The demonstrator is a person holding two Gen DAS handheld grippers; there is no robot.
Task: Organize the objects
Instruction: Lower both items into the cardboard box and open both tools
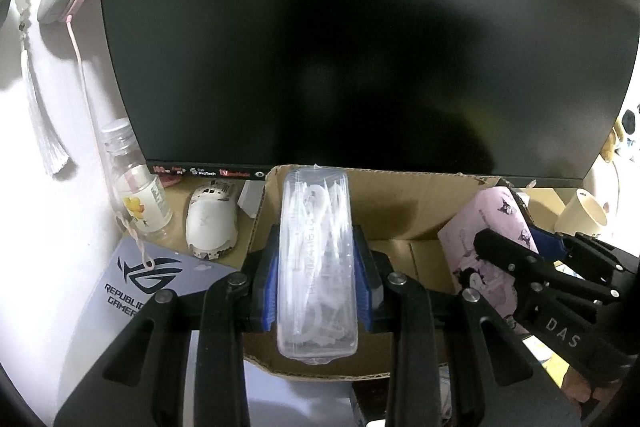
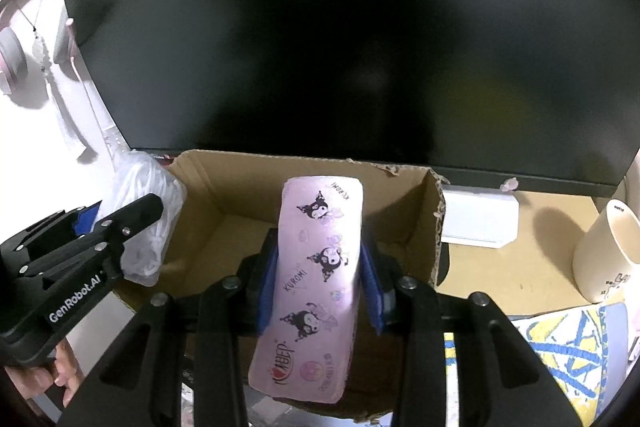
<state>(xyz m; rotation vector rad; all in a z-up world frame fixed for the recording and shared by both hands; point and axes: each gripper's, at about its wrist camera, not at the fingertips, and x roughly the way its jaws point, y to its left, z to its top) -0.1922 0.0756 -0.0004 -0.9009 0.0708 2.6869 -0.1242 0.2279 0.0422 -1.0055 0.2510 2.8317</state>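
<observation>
- Our left hand-held gripper (image 1: 316, 267) is clamped across the middle of the clear plastic case (image 1: 316, 259), holding it lengthwise above the cardboard box (image 1: 400, 211) so it can go down flat.
- Our right hand-held gripper (image 2: 320, 279) grips the pink Kuromi pack (image 2: 316, 287) the same way, over the box's right half.
- We judge both are headed into the box, side by side, in front of the monitor (image 1: 360, 47) on the worktop (image 2: 520, 267).

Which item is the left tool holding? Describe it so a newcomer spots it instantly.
Start at the big dark monitor; below its bottom edge sits an open cardboard box. Over the box's left part, the left tool clamps a clear plastic case of white picks. It is see-through, unlike the pink Kuromi pack in the right tool.
</observation>
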